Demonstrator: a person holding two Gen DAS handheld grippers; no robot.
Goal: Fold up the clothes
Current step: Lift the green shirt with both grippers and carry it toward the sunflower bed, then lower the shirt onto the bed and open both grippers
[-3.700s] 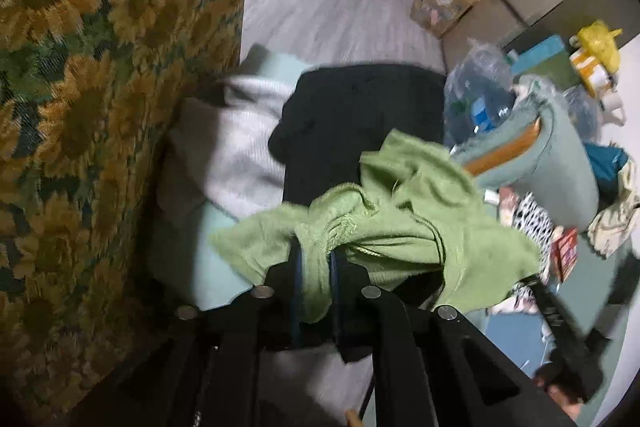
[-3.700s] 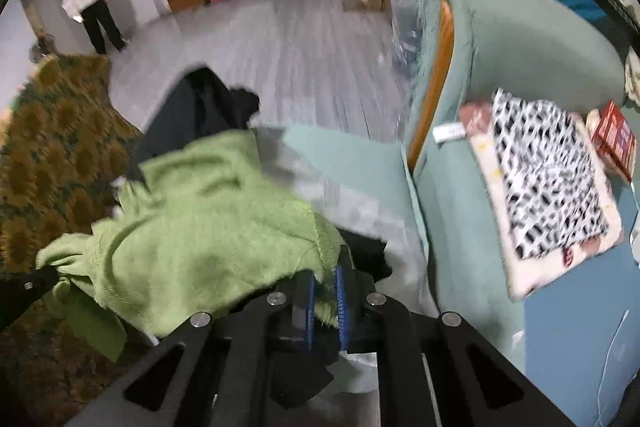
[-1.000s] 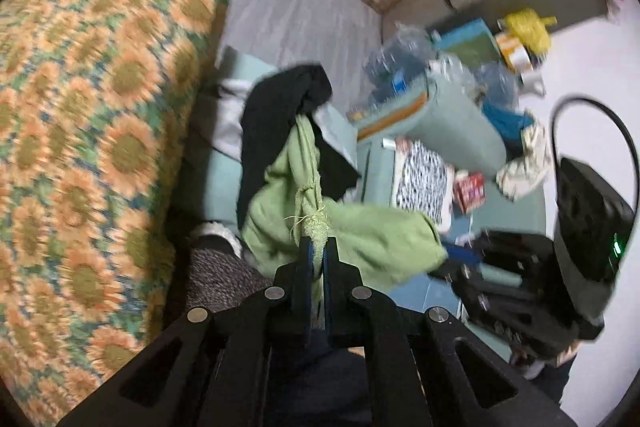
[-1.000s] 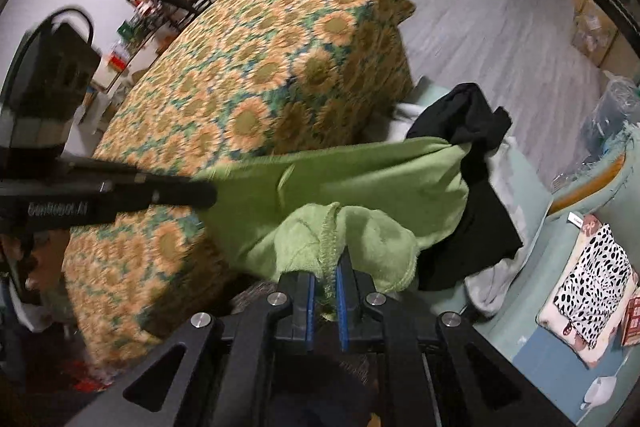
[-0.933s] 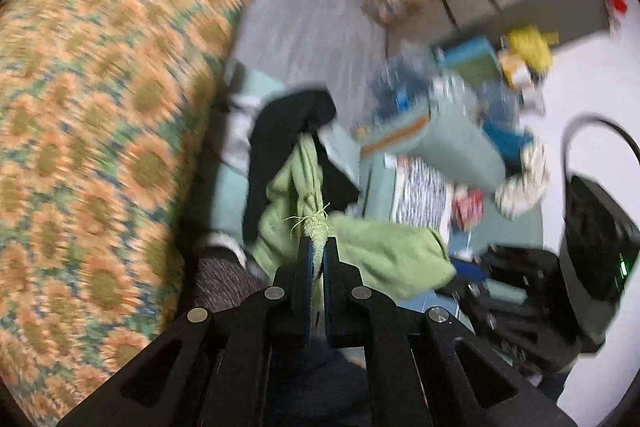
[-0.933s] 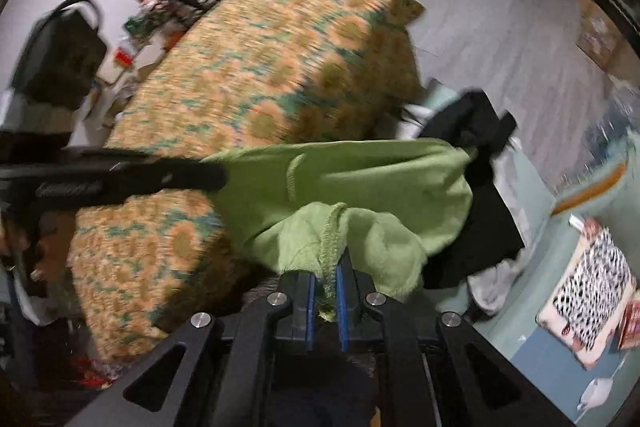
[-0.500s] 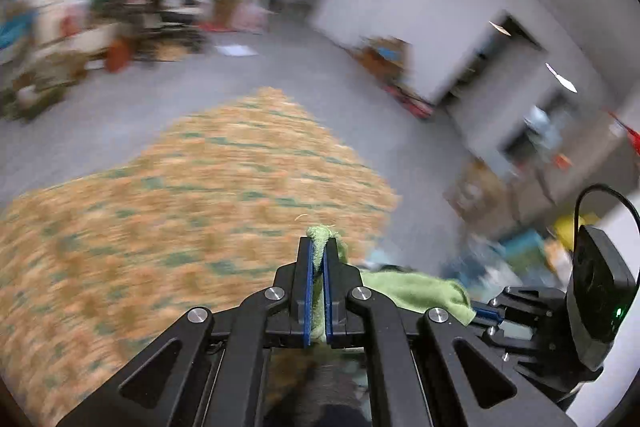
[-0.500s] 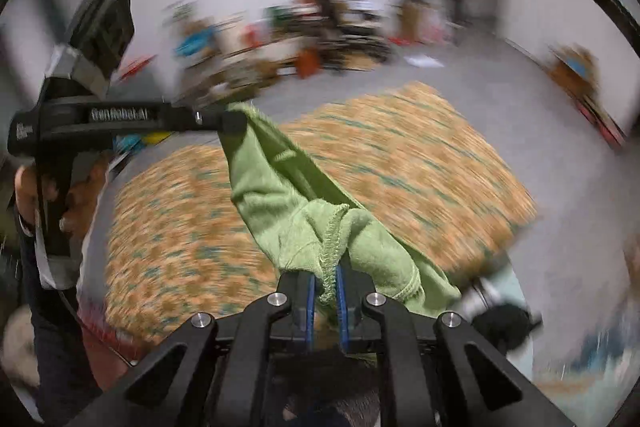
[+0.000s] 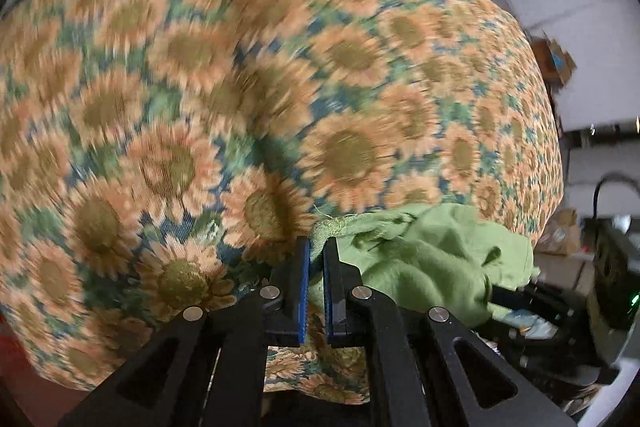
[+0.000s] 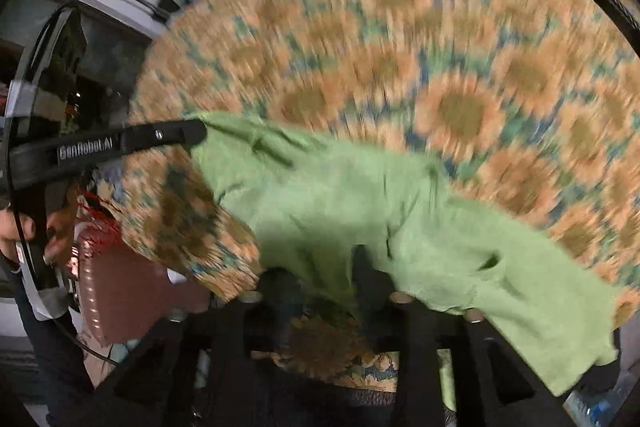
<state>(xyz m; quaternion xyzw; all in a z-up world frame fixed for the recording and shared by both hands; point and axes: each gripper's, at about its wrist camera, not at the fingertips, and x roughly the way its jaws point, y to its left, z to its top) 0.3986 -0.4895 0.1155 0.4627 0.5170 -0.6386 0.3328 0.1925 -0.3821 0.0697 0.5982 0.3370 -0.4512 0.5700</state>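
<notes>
Green garment [image 9: 424,259], left wrist view: it is lying bunched in the lower right of the frame on a sunflower-print cloth [image 9: 240,87] that is covering the desk and filling most of the picture. One hemmed edge of the garment is running down between the blue pads of the left gripper [image 9: 315,263] at lower centre; the jaws are standing nearly closed, a narrow gap apart, with the fabric pinched in that gap. They have just been opening slightly. At the lower right edge, the dark body of the right gripper [image 9: 552,311] is showing beyond the garment, with a small green light beside it. The cloth is blurred throughout.

Right wrist view: the green garment [image 10: 360,211] is stretching diagonally from the centre left to the lower right of the frame, draped over the same sunflower-print cloth [image 10: 460,75]. The left gripper [image 10: 196,133] is entering from the left edge and is holding the garment's upper left corner; a person's hand [image 10: 24,227] is gripping its handle at the far left. The right gripper [image 10: 324,267], lower centre, is blurred; its jaws have just been opening and are standing apart, with garment fabric hanging loosely between and over them.
</notes>
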